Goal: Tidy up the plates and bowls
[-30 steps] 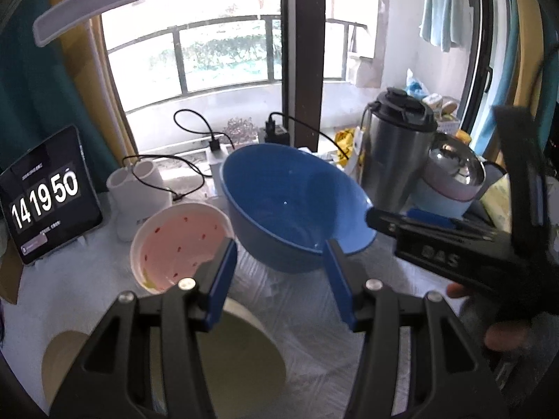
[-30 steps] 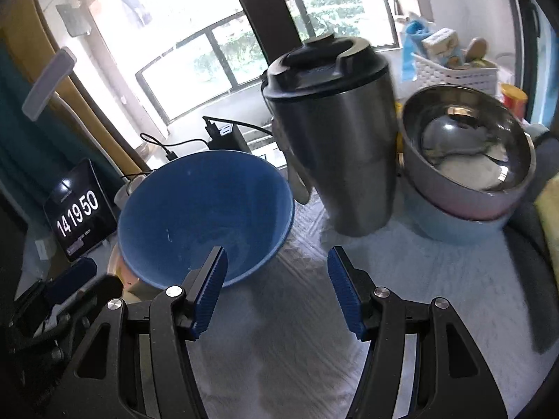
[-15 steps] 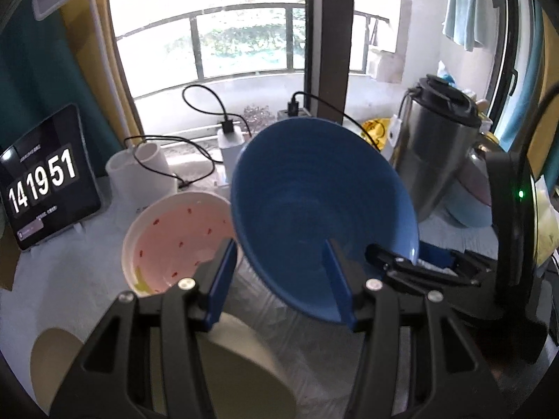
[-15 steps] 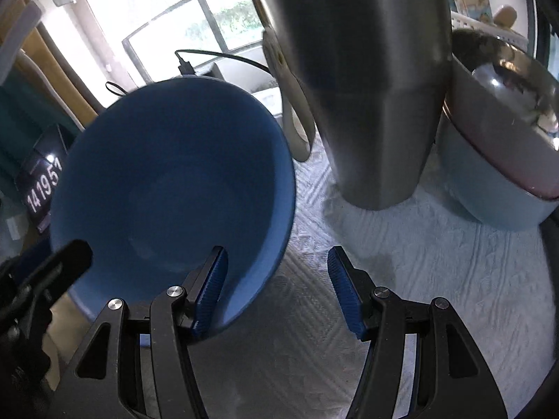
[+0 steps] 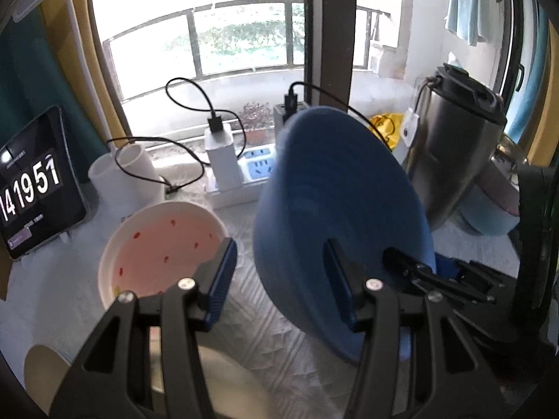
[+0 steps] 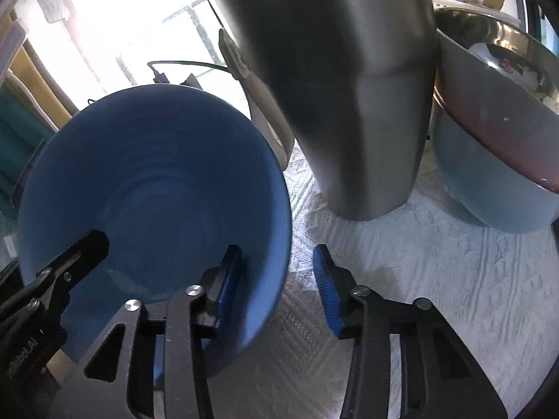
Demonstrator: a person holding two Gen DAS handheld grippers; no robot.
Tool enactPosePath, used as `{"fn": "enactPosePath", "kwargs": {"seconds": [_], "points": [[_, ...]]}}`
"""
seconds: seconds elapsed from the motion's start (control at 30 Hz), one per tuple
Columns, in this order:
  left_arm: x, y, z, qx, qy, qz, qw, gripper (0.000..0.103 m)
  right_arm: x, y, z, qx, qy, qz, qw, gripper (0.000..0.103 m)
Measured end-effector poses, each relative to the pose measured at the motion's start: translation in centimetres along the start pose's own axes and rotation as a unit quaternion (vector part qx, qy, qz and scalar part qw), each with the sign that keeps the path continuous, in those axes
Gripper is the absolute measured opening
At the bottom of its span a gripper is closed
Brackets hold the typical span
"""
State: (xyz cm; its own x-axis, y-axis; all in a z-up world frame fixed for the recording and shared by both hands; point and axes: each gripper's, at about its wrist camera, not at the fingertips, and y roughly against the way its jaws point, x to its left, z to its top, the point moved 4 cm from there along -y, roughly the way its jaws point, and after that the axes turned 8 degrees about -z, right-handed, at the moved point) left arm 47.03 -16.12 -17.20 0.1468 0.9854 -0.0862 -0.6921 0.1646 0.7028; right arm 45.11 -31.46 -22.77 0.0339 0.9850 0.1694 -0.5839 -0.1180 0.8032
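Brushed-metal jug (image 6: pixel 349 87), matt blue bowl (image 6: pixel 150 181)

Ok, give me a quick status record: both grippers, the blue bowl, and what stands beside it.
blue plastic bowl: tipped up steeply on the white cloth
right gripper: fingers astride the bowl's rim, just been closing; outer pad not yet touching
left gripper: open, empty
neighbours, left wrist view: white bowl with red specks on its left, steel jug on its right

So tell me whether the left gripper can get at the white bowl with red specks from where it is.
Probably yes: the left gripper is open and empty, the white bowl with red specks sits uncovered just beyond its left finger, and the tilted blue bowl stays right.
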Motion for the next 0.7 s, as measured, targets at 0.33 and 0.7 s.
{"fn": "enactPosePath", "kwargs": {"seconds": [0.33, 0.7], "points": [[-1.0, 0.6, -0.2, -0.009, -0.023, 0.005, 0.9997, 0.037, -0.5, 0.8, -1.2, 0.001, -0.007, 0.021, 1.000, 0.024], [-1.3, 0.8, -0.3, -0.009, -0.024, 0.005, 0.9997, 0.031, -3.0, 1.8, -1.1, -0.003, -0.023, 0.026, 0.999, 0.022]]}}
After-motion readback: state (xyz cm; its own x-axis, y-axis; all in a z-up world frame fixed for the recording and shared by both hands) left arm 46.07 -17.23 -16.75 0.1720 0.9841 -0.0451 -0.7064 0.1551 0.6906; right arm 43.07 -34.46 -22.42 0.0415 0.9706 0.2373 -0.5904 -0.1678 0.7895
